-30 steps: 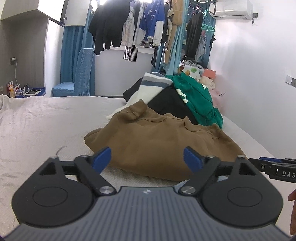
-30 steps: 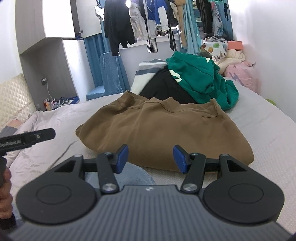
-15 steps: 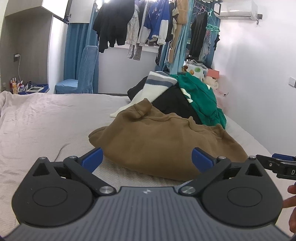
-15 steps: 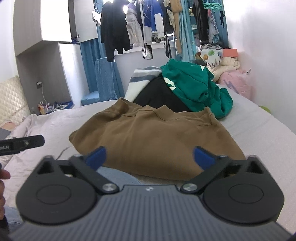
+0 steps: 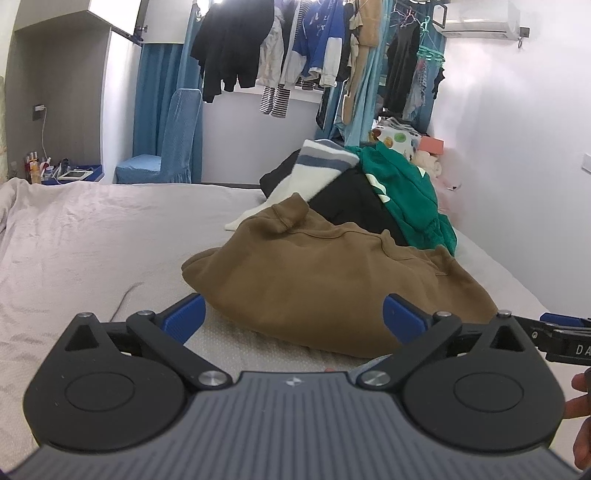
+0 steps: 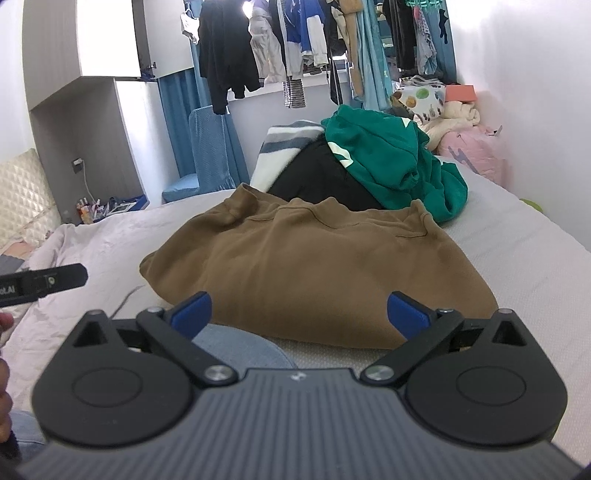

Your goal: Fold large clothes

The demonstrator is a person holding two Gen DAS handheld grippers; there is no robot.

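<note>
Showing air conditioner (image 5: 480, 22) from left view, pink bundle (image 6: 476, 155) from right

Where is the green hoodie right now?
In both wrist views the green hoodie sits at the far right of the bed, draped on the black garment just behind the brown sweatshirt.

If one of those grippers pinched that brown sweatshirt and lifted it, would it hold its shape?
Probably not. The brown sweatshirt lies in soft rounded folds, so it would likely droop and unfold. Its thick fleece looks fairly heavy, and the matte cloth is unlikely to slip.
</note>
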